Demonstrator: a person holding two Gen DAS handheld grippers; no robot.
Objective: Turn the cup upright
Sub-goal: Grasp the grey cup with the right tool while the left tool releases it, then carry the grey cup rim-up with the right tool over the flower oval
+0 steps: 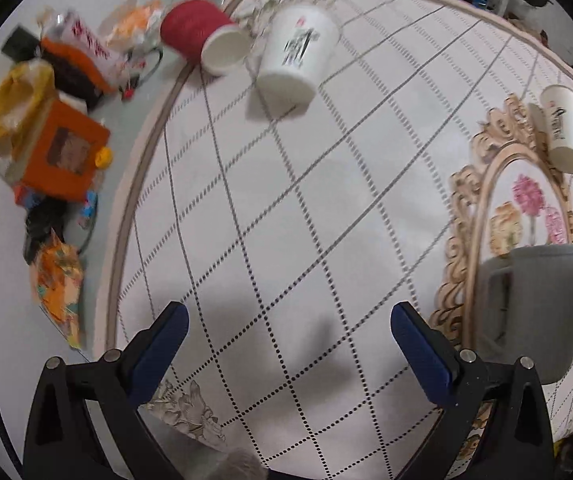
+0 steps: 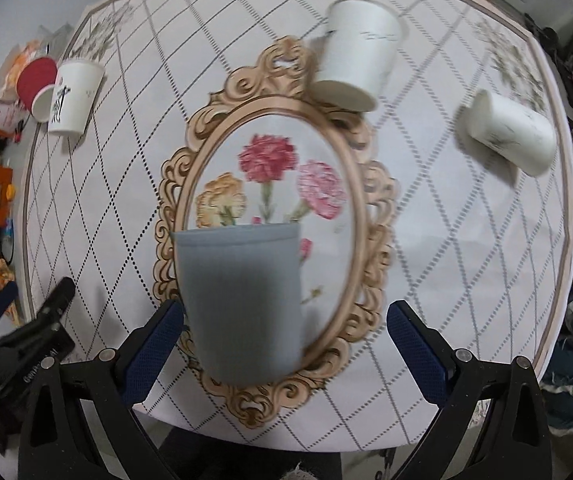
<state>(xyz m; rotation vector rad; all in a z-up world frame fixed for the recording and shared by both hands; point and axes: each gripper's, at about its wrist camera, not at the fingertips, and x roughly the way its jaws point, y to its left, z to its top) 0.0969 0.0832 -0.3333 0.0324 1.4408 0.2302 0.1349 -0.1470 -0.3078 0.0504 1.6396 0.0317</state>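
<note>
— Blue pads on our right gripper (image 2: 284,336) stand spread wide, holding nothing; the grey cup (image 2: 240,304) sits between them, nearer the left pad, touching neither that we can tell.

— Which way up is it?

— Looks inverted on the flowered medallion (image 2: 274,184), though blur makes that a guess.

— And our left gripper (image 1: 288,340)?

— Also wide open and empty, over bare tablecloth (image 1: 286,200); the grey cup is at its three o'clock.

— Risks?

— Closing off-centre could shove the cup or tip it. Out at twelve and two o'clock, white paper cups (image 2: 360,54) lie close enough for a wide swing to knock them.
</note>
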